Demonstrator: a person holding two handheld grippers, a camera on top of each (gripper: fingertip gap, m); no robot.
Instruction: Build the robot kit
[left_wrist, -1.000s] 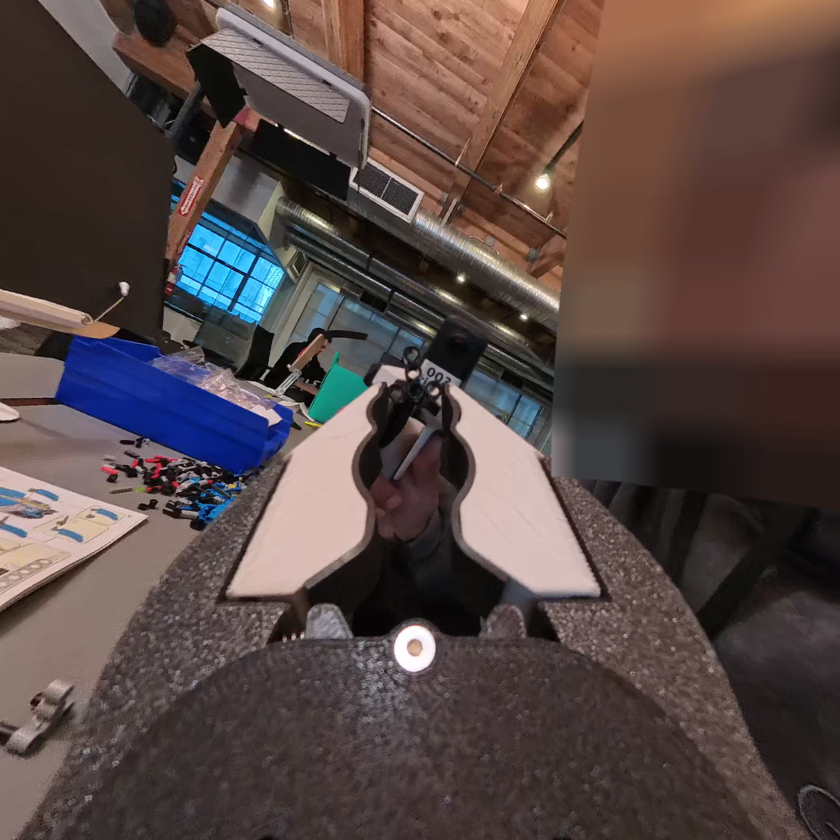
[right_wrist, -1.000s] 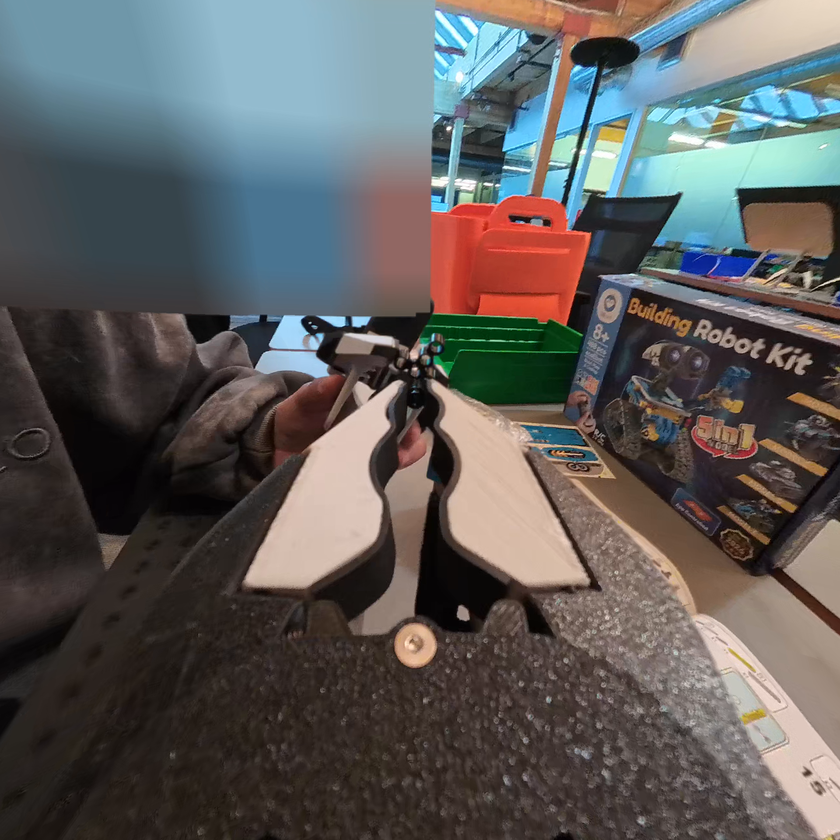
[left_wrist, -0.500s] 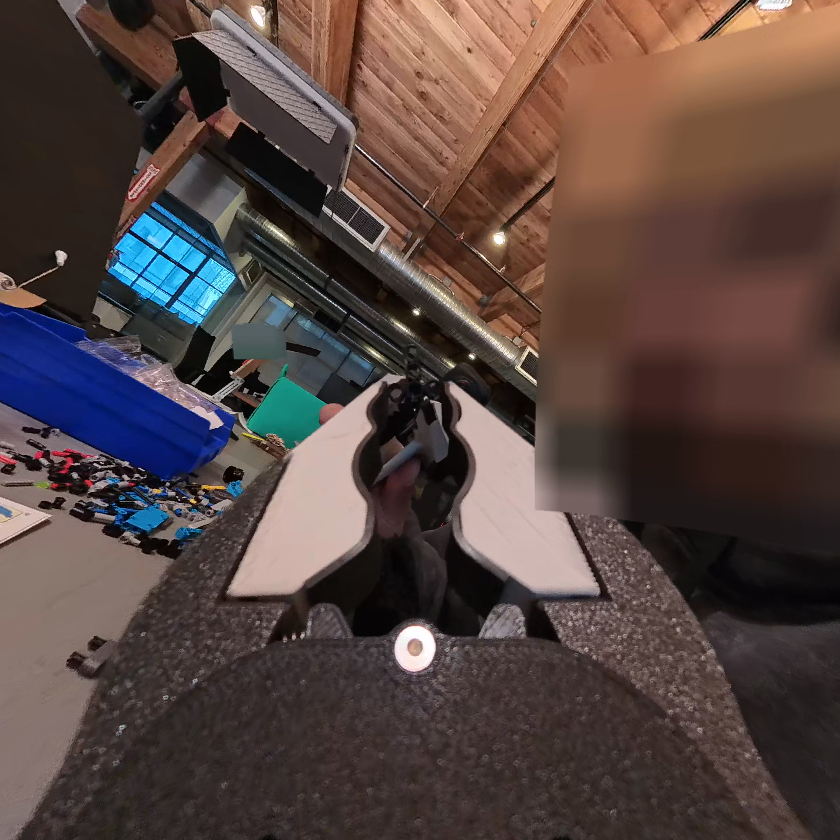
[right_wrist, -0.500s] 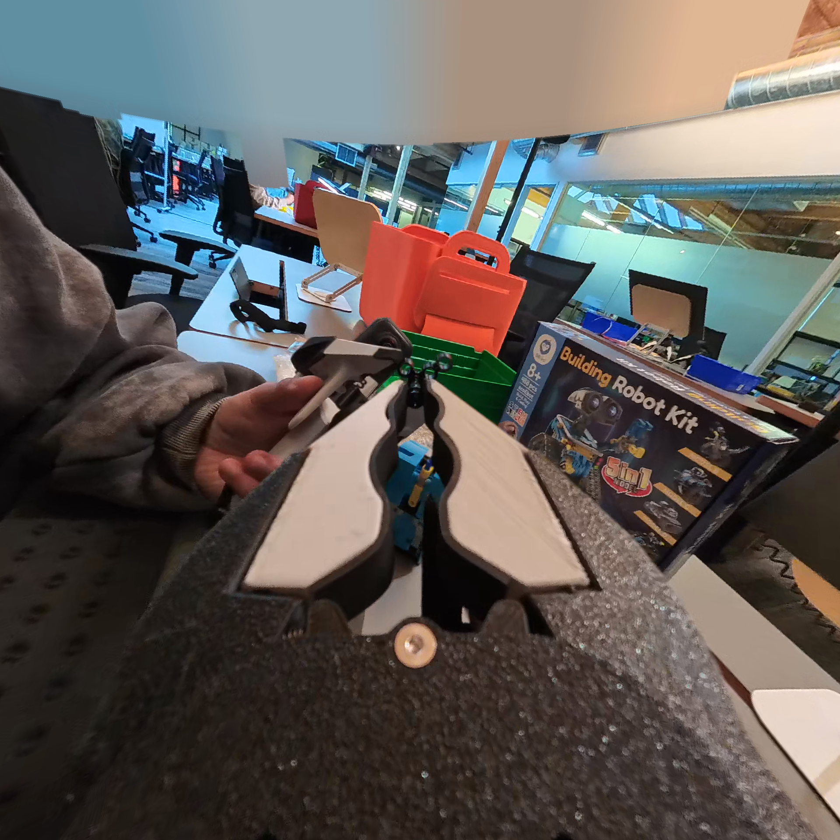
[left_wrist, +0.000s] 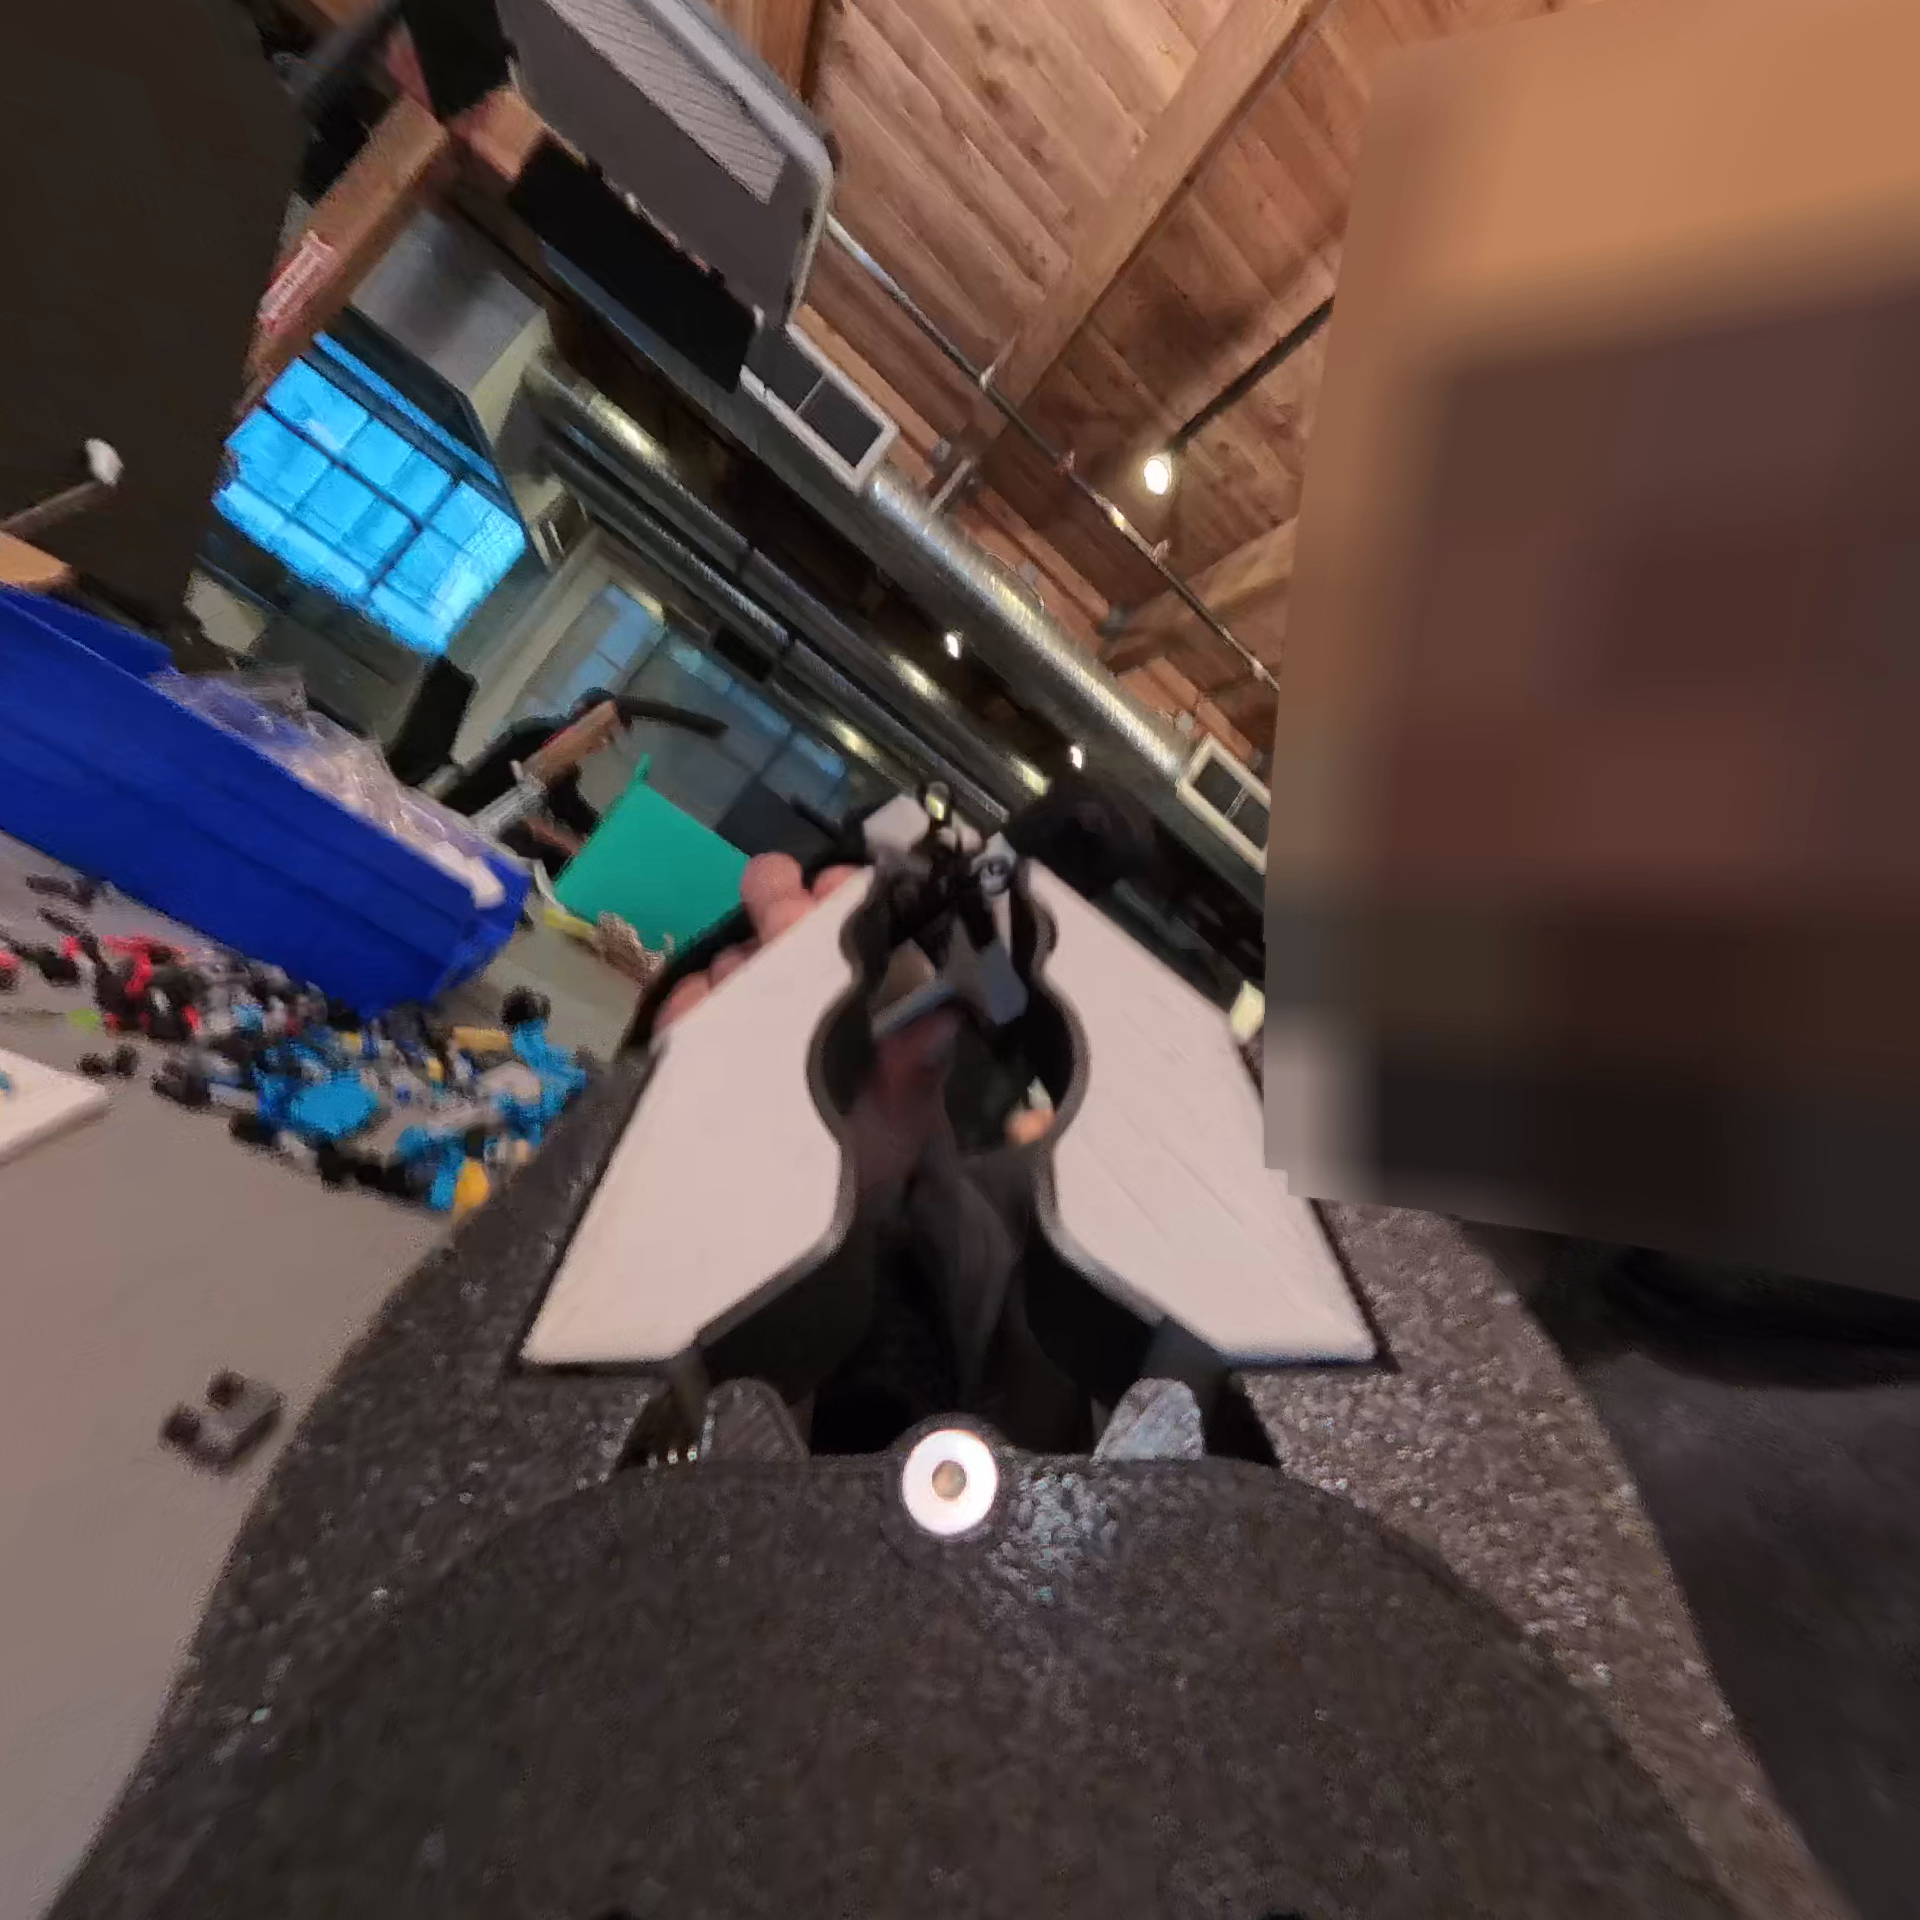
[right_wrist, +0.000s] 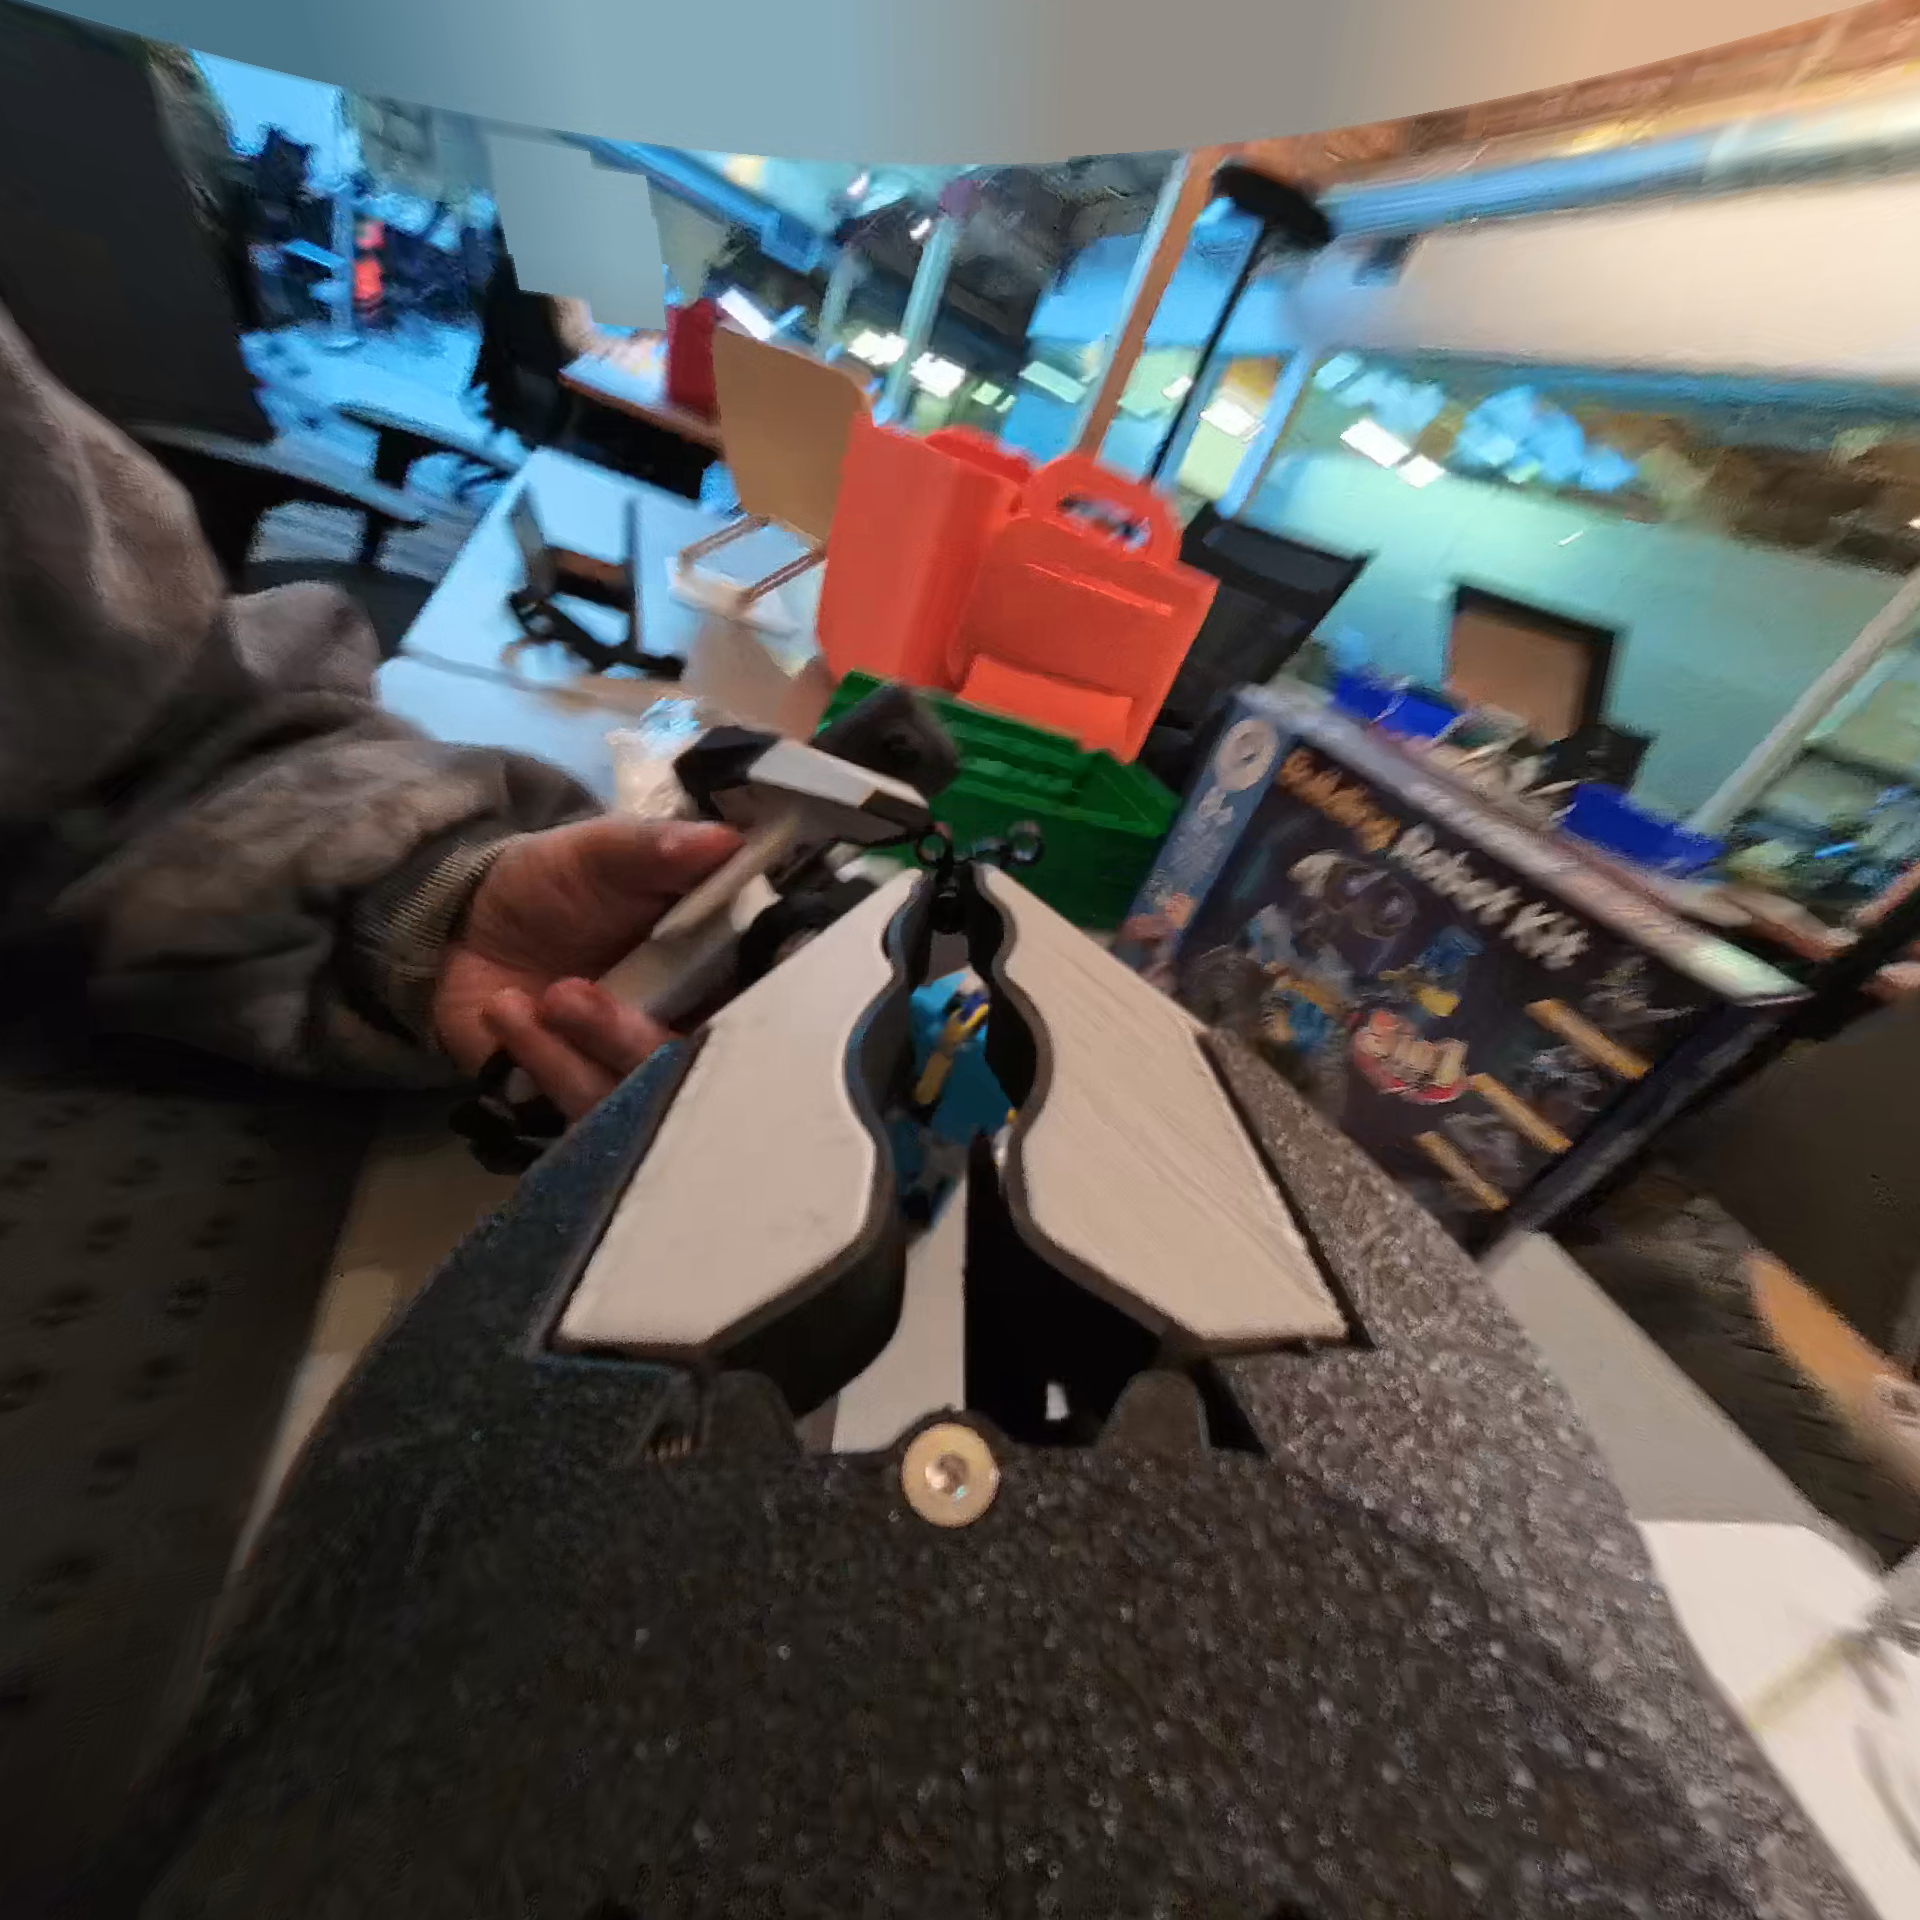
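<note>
Gripping a small black plastic assembly of linked rings and pins (right_wrist: 971, 857), the right tongs (right_wrist: 951, 883) are closed to a narrow slit, with the part pinched at the tips and its looped ends standing just above them. The left tongs (left_wrist: 940, 862) are likewise drawn nearly together at the tips on the same small black assembly (left_wrist: 935, 873), held up in the air between the two tools; motion blur prevents confirming how firmly the left tips bear on it. In the right wrist view, the left tool appears to the left of the part, carried by a hand (right_wrist: 566, 935) emerging from a grey knitted sleeve (right_wrist: 260, 790). Beyond the right tongs stand a dark printed cardboard kit box (right_wrist: 1434, 966), a green plastic bin (right_wrist: 1039, 810) and orange plastic carriers (right_wrist: 997, 592) on the grey bench (right_wrist: 1621, 1423). In the left wrist view, a long blue plastic bin (left_wrist: 229, 831) lies on the bench (left_wrist: 156, 1299), with a scatter of small black, red and blue plastic parts (left_wrist: 343, 1070) just in front of it and a teal bin (left_wrist: 649, 868) farther back.
</note>
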